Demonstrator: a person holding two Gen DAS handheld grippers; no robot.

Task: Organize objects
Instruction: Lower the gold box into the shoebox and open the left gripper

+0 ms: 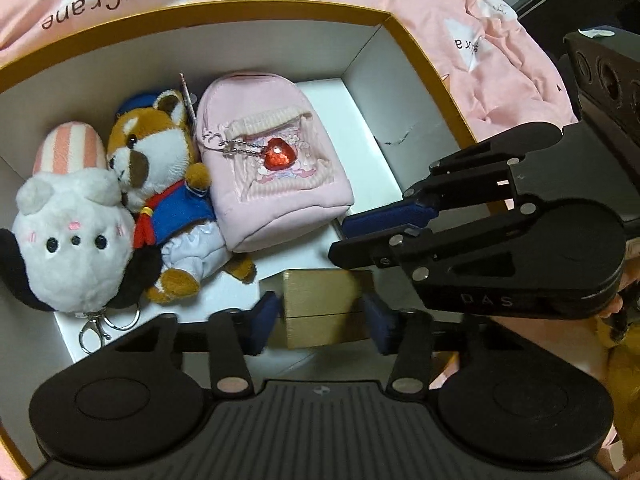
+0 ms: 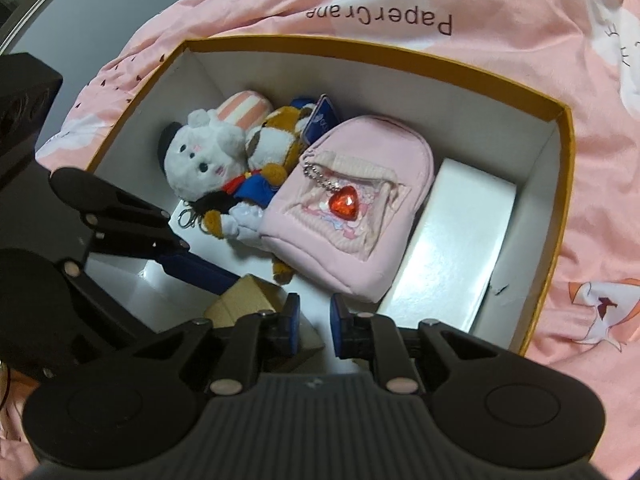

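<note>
L gripper [image 1: 324, 316] straddles small tan box [image 1: 326, 310] at bottom center of left-wrist view, inside big yellow-rimmed box [image 1: 424, 52] – pads beside its sides, contact unclear. R gripper [image 2: 314, 322] narrow, holding nothing (plush toys [image 1: 72, 240], pink mini backpack [image 1: 272, 168] upper left).

The orange-rimmed box [image 2: 562, 184] walls in every approach except from above. Its left half is packed: white plush [image 1: 68, 236], fox plush [image 1: 160, 168] and pink mini backpack [image 1: 264, 160] lie touching, with no gap between them. A white inner box [image 2: 452, 252] fills the right side along the wall. The near strip holds a small tan box [image 1: 324, 308] between the pads of the left tool [image 1: 322, 322], with the right tool [image 2: 314, 320] just beside it. Bare floor shows only far right, behind the backpack.
</note>
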